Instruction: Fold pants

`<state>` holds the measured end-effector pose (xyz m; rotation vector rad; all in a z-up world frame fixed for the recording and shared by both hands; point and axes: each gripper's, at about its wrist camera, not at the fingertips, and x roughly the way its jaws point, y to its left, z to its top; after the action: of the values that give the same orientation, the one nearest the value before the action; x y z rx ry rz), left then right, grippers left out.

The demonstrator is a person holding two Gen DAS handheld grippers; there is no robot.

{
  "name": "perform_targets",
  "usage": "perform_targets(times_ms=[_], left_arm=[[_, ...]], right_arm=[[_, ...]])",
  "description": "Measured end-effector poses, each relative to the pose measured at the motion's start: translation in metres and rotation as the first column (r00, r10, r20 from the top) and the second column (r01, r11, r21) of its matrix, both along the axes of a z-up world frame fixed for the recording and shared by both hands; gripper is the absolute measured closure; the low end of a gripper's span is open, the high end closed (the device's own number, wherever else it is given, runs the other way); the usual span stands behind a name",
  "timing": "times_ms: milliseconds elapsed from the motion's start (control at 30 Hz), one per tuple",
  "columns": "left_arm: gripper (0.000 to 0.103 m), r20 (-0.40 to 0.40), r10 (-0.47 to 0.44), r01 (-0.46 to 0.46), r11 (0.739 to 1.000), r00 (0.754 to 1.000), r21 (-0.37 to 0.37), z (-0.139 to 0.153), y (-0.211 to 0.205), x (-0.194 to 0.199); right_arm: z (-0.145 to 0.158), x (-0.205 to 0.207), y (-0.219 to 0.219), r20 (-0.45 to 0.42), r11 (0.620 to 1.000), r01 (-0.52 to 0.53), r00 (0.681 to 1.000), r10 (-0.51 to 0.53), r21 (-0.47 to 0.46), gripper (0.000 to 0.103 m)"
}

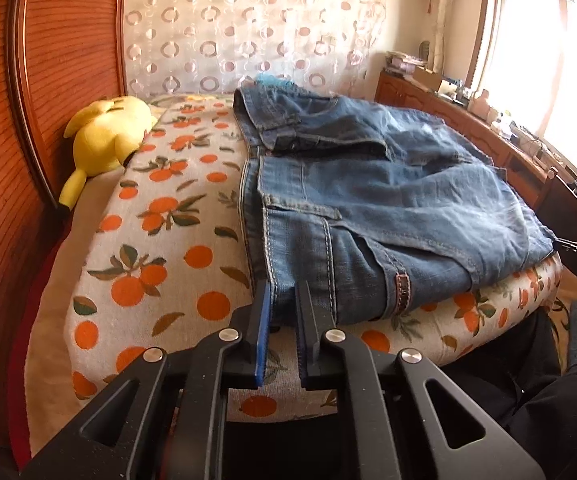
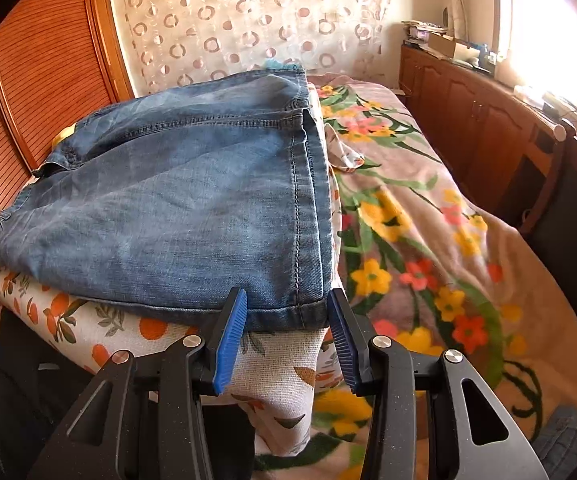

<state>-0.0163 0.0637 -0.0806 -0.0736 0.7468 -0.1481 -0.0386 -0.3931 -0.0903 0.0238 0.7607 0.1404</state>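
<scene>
**Both near corners of the jeans are in your jaws — expect weight and stiff seams**

The jeans (image 1: 368, 184) lie already doubled over on the orange-print cover (image 1: 160, 240) at the near edge of the bed, waistband end to your left, hem end to your right.

Your left gripper (image 1: 282, 300) is nearly closed, its blue pads pinching the stitched edge of the denim at the near left corner. It looks like a thin bite on a seam, so judge it secure only once the cloth lifts with you.

Your right gripper (image 2: 286, 312) stands partly open around the hemmed corner of the jeans; the hem sits between the pads, but a gap shows on the right side, so it is not clamped.

Denim of this kind will likely handle heavy and limp across the panels yet stiff along the doubled seams and hem. It should not slip much on ribbed pads, but the stacked layers can separate if you catch only the top one. Take the right corner deep enough to include every layer, at the hem where the cloth is thickest.

The yellow plush toy (image 1: 108, 136) by the headboard sits well apart from the jeans.
</scene>
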Motion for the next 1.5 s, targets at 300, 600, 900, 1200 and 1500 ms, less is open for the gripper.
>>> perform_targets(times_ms=[300, 600, 900, 1200, 1500], left_arm=[[0.093, 0.090, -0.009, 0.011, 1.000, 0.996, -0.022, 0.037, -0.006, -0.018], [0.094, 0.134, -0.017, 0.020, 0.999, 0.991, -0.026, 0.068, -0.004, -0.038], [0.094, 0.151, -0.015, 0.018, 1.000, 0.988, -0.018, 0.082, -0.001, -0.051], [0.094, 0.216, -0.047, 0.039, 0.998, 0.975, 0.039, 0.120, -0.008, 0.019], [0.094, 0.247, -0.022, 0.014, 0.999, 0.969, 0.036, 0.149, 0.012, 0.118]], right_arm=[[0.012, -0.007, -0.001, 0.036, 0.999, -0.002, 0.999, 0.003, -0.040, 0.099], [0.055, -0.043, -0.014, 0.133, 1.000, -0.020, 0.991, 0.021, -0.005, 0.100], [0.086, -0.074, -0.028, 0.210, 1.000, -0.026, 0.977, 0.024, 0.009, 0.100], [0.117, -0.010, -0.015, 0.307, 0.998, -0.042, 0.950, 0.053, -0.041, 0.100], [0.145, 0.076, -0.007, 0.336, 0.996, -0.016, 0.941, 0.044, -0.086, 0.100]])
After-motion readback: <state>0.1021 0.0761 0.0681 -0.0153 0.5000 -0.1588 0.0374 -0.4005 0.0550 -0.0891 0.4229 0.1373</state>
